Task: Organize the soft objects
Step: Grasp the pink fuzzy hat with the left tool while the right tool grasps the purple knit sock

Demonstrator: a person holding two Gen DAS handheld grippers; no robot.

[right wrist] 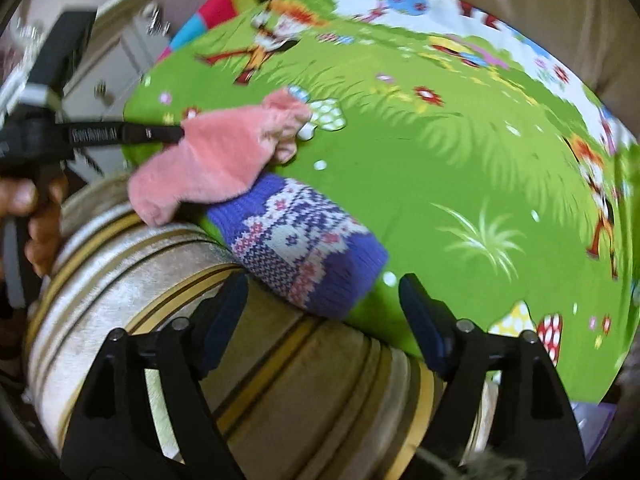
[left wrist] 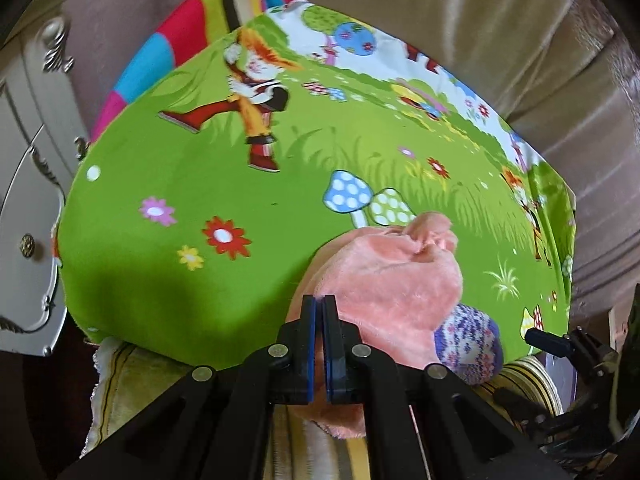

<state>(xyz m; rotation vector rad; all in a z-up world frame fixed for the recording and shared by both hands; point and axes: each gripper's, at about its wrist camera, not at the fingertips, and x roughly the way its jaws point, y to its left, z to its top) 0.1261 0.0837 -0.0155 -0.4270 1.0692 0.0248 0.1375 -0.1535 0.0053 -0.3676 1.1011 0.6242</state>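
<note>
A pink fleece piece [left wrist: 384, 280] lies at the near edge of a green cartoon-print sheet [left wrist: 200, 184]. My left gripper [left wrist: 319, 300] is shut on the piece's near end. From the right wrist view, the same left gripper [right wrist: 180, 134] pinches the pink fleece [right wrist: 216, 152] from the left. A purple and white knitted piece [right wrist: 304, 248] rests beside the fleece, partly tucked under it. My right gripper [right wrist: 320, 284] hovers just over the knit's near end, jaws wide apart and not touching it. In the left wrist view the knit [left wrist: 468, 344] peeks out from under the fleece.
A beige striped cushion [right wrist: 280, 380] lies under the sheet's [right wrist: 440, 184] near edge. A white ornate cabinet [left wrist: 28, 184] stands at the left. Beige curtains [left wrist: 520, 40] hang behind, and a multicoloured blanket [left wrist: 180, 40] lies at the far left. A person's hand [right wrist: 36, 208] grips the left tool.
</note>
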